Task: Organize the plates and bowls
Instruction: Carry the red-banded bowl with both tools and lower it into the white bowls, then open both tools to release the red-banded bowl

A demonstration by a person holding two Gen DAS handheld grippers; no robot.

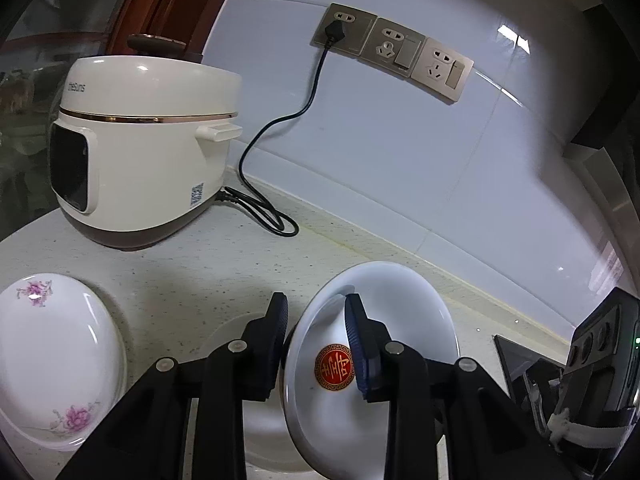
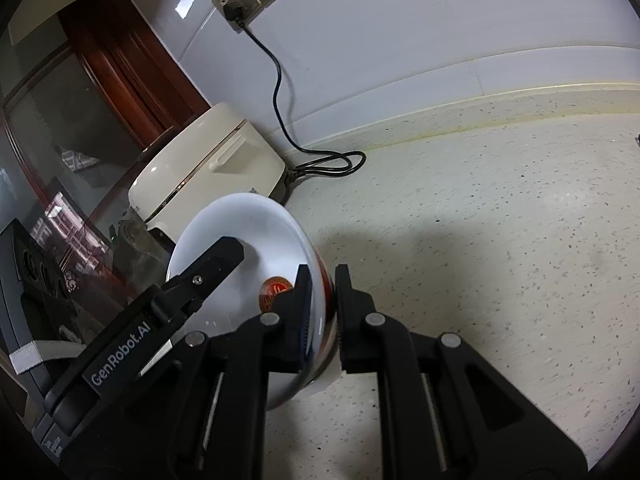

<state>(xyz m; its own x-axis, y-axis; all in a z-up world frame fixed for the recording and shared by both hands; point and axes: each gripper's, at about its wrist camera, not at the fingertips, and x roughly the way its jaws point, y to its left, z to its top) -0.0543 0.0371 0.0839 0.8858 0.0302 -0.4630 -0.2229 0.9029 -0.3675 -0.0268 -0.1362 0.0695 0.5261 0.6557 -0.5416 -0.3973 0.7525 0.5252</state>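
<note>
my left gripper (image 1: 316, 344) is clamped on the rim of a white bowl (image 1: 384, 312) with a red and gold medallion printed inside; one finger sits inside the bowl beside the medallion and the other presses the outer wall, so the bowl stands tilted on edge, its opening turned toward the right. my right gripper (image 2: 322, 312) pinches the opposite side of the same bowl (image 2: 240, 240), with its blue-padded finger (image 2: 302, 320) inside against the white surface and the other finger against the red-banded outer wall. in the right wrist view the tip of my left gripper shows at the left of the bowl, its body marked "genrobot.ai". the bowl is up off the speckled countertop (image 2: 480, 260), and its shadow falls on the stone to the right. in the left wrist view another piece of white crockery lies beneath the bowl and the fingers, though i cannot tell whether it is a plate or a bowl. a white dish with pink flowers (image 1: 56, 360) rests on the counter at the far left, apart from the held bowl. behind it a cream rice cooker (image 1: 140, 152) stands by the wall, and its black cord (image 1: 280, 120) loops on the counter and runs up to a wall socket (image 1: 344, 30).
</note>
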